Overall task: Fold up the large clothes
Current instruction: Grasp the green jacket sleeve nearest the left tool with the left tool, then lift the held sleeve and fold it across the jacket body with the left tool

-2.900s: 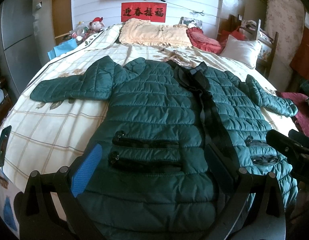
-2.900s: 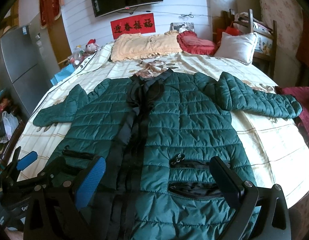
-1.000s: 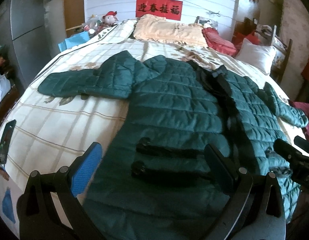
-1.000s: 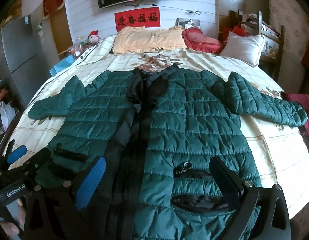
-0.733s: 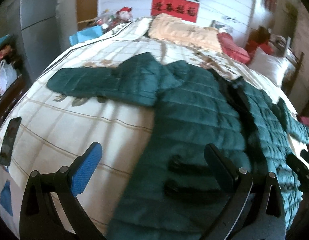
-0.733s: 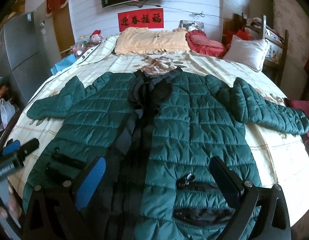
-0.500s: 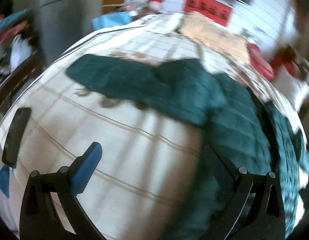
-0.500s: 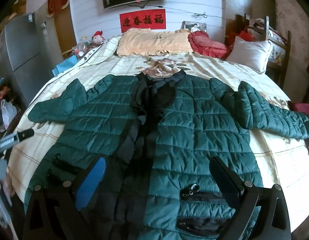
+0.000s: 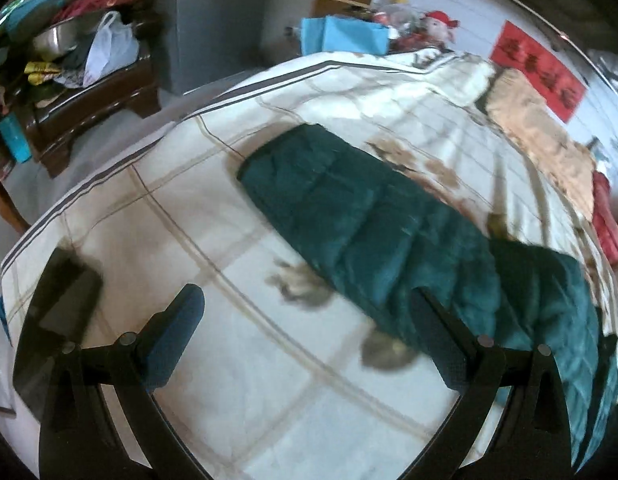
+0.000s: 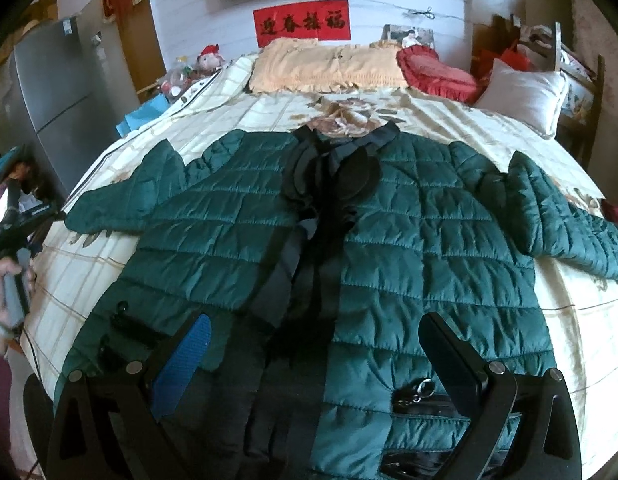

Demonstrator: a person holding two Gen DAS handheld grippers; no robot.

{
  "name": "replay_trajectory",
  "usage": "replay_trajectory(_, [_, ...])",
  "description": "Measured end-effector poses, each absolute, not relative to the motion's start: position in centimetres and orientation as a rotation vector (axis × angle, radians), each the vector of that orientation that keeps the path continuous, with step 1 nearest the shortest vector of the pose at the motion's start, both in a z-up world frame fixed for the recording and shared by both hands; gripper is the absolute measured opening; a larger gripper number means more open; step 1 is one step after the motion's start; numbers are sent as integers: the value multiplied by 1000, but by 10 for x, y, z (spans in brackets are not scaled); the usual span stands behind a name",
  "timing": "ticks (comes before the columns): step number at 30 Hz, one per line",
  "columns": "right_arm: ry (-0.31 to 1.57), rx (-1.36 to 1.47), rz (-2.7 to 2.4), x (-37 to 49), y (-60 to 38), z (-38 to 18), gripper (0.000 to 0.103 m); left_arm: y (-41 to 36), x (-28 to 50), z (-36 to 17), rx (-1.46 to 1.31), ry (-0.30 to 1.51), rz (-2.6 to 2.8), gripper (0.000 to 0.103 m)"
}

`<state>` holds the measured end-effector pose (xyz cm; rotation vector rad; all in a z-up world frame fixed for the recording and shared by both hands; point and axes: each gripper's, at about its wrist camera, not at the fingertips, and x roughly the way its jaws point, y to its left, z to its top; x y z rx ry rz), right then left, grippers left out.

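Now the left gripper [image 9: 305, 332] has swung away from the hem of the green quilted jacket [image 10: 349, 248] and out toward its left sleeve [image 9: 349, 216], which a second ago sat well off to the side of that view. Its jaws stand wide and empty over bare bedspread [image 9: 237, 392] just short of the sleeve, near the cuff end. The left view is smeared with motion blur, so the swing is probably not finished.

The right gripper [image 10: 315, 356] has barely shifted: it hovers over the jacket's lower front, near the zip pockets, jaws wide, nothing held. The jacket itself lies as it did, face up and spread flat on the bed, collar toward the pillows [image 10: 325, 64], both sleeves stretched out sideways. A dark phone [image 9: 57, 320] rests on the bedspread beside the jacket's left sleeve, toward the bed's corner.

Judging from this, no fold is made yet; the person seems to be opening with the left sleeve, to bring it across the jacket's body.
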<state>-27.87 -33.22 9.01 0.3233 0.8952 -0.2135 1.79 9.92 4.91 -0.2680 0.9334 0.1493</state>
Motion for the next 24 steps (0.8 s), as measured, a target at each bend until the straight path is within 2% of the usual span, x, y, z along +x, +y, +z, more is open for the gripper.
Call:
replay_trajectory(20, [933, 339, -188, -256, -338, 83, 103, 112, 100, 11, -331, 964, 225, 102])
replay_trajectory(22, [935, 336, -186, -254, -338, 84, 103, 111, 103, 10, -326, 958, 218, 99])
replay_trajectory(24, [937, 335, -188, -251, -338, 84, 103, 110, 105, 10, -322, 945, 214, 90])
